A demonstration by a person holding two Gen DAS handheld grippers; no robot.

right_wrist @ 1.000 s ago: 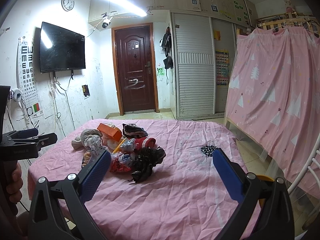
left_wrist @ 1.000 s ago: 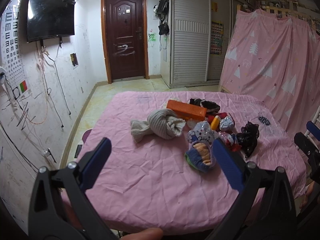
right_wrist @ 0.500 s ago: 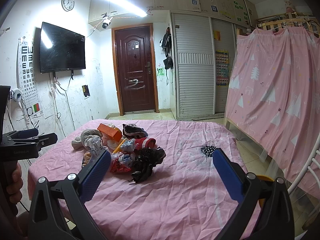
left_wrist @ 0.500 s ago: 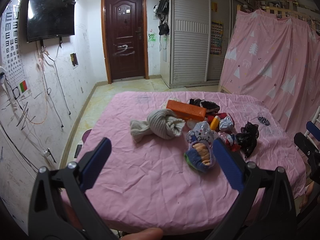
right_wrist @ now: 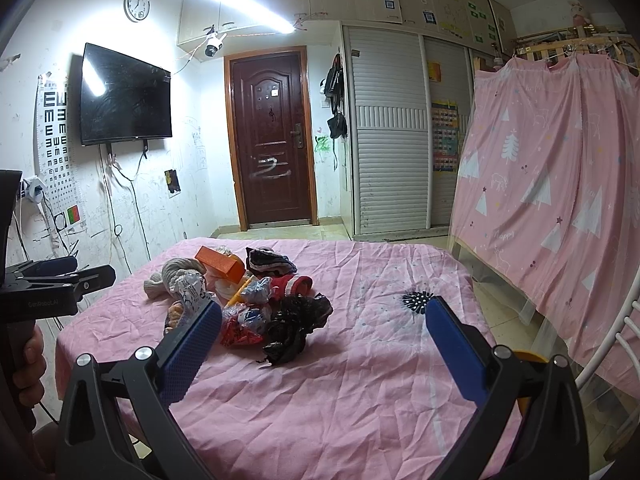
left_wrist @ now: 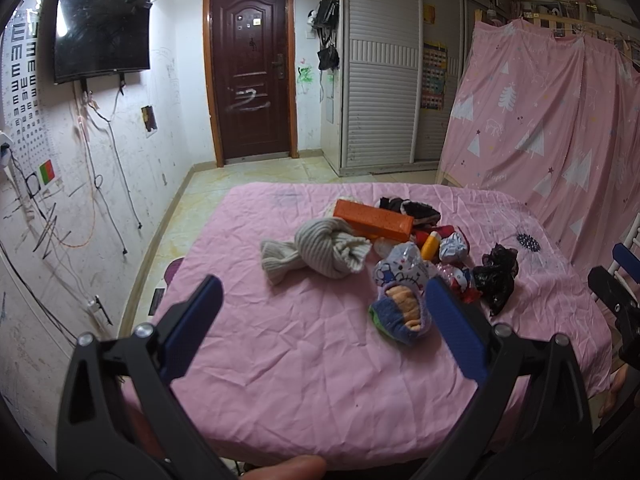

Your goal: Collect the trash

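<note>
A heap of things lies on the pink-covered table (left_wrist: 304,352). It holds an orange box (left_wrist: 374,220), a knotted beige knit cloth (left_wrist: 320,252), a blue sock with orange inside (left_wrist: 400,312), a crumpled black plastic bag (left_wrist: 496,276), a yellow tube (left_wrist: 430,245) and shiny wrappers (left_wrist: 452,247). My left gripper (left_wrist: 320,328) is open above the table's near edge, short of the pile. My right gripper (right_wrist: 322,344) is also open, and the black bag (right_wrist: 296,324) and a red wrapper (right_wrist: 240,330) lie just ahead of its left finger. Nothing is held.
A pink curtain (right_wrist: 552,184) hangs along the right side. A dark door (right_wrist: 272,136), white slatted wardrobes (right_wrist: 390,140) and a wall TV (right_wrist: 124,96) stand beyond. White rails (right_wrist: 624,340) and a yellow-rimmed object (right_wrist: 530,358) sit at the table's right. The left gripper's body (right_wrist: 52,288) shows at the left edge.
</note>
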